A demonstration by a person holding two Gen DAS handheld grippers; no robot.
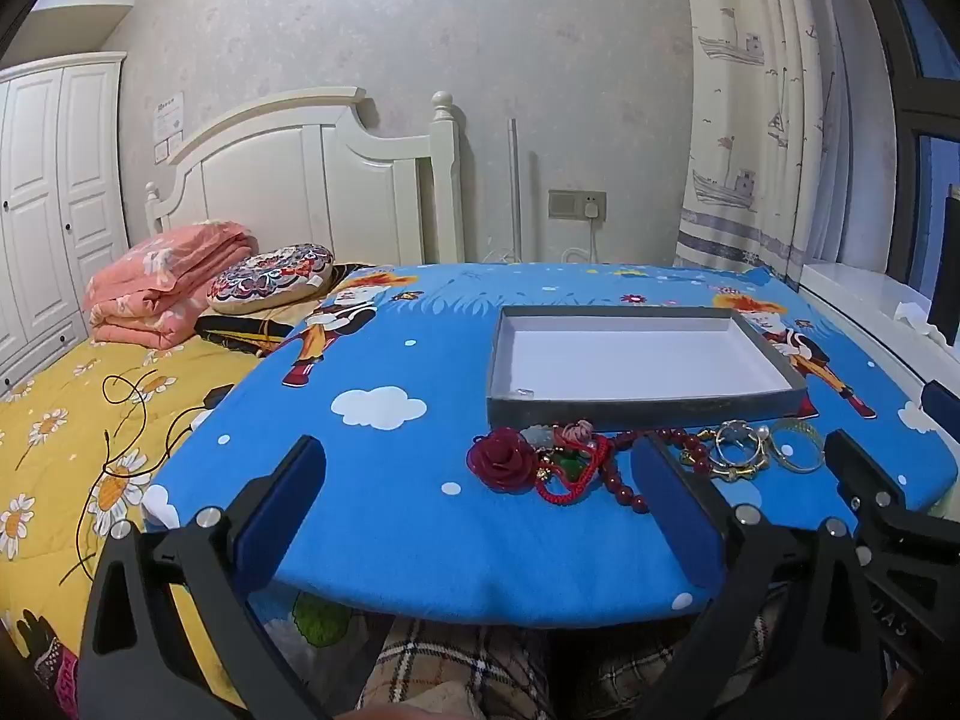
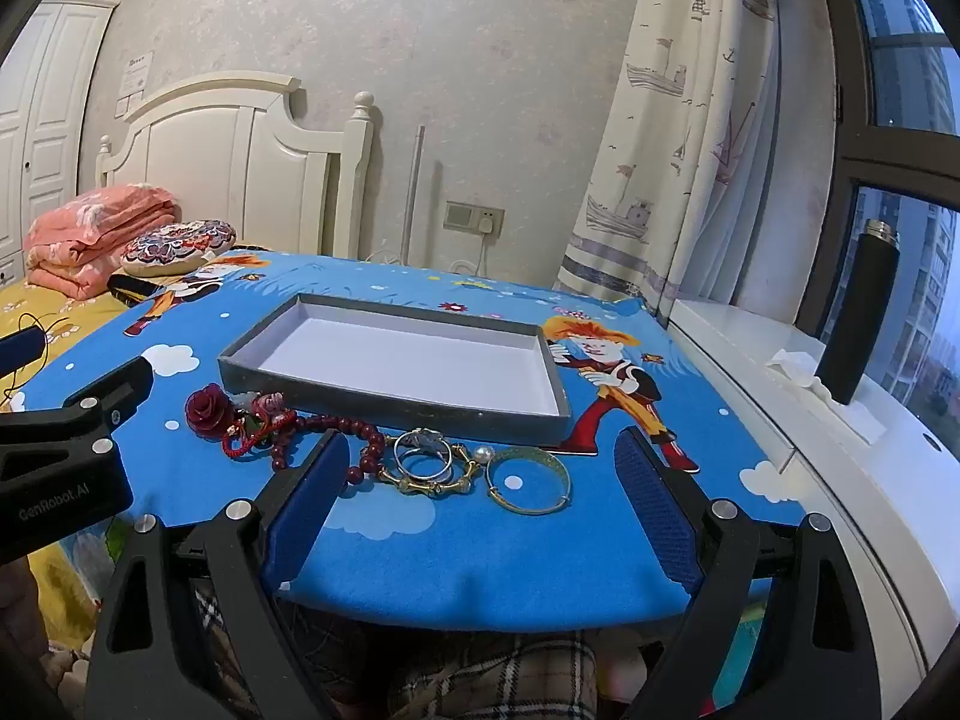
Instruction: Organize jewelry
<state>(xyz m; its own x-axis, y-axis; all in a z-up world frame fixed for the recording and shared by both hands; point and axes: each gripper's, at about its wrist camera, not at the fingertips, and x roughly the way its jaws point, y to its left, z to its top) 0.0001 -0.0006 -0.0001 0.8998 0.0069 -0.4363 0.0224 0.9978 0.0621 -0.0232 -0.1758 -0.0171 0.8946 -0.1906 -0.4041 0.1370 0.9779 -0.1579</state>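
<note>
A shallow grey box (image 1: 642, 405) (image 2: 396, 405) with a white inside stands on the blue cartoon cloth (image 1: 390, 498) (image 2: 468, 558). In front of it lies the jewelry: a red rose ornament (image 1: 501, 459) (image 2: 208, 410), a red cord with a pink knot (image 1: 570, 480) (image 2: 255, 435), dark red beads (image 1: 624, 489) (image 2: 354, 429), silver rings (image 1: 735, 441) (image 2: 423, 450), a gold bamboo bangle (image 2: 429, 483) and a gold bangle (image 1: 795, 447) (image 2: 528, 483). My left gripper (image 1: 480, 468) is open and empty just before the rose. My right gripper (image 2: 483, 468) is open and empty around the bangles.
A bed with a yellow daisy cover (image 1: 66, 456), a folded pink quilt (image 1: 162, 288) and a patterned cushion (image 1: 270, 276) lies to the left. A white windowsill (image 2: 840, 450) with a black bottle (image 2: 855, 312) runs along the right. Curtains (image 2: 678, 150) hang behind.
</note>
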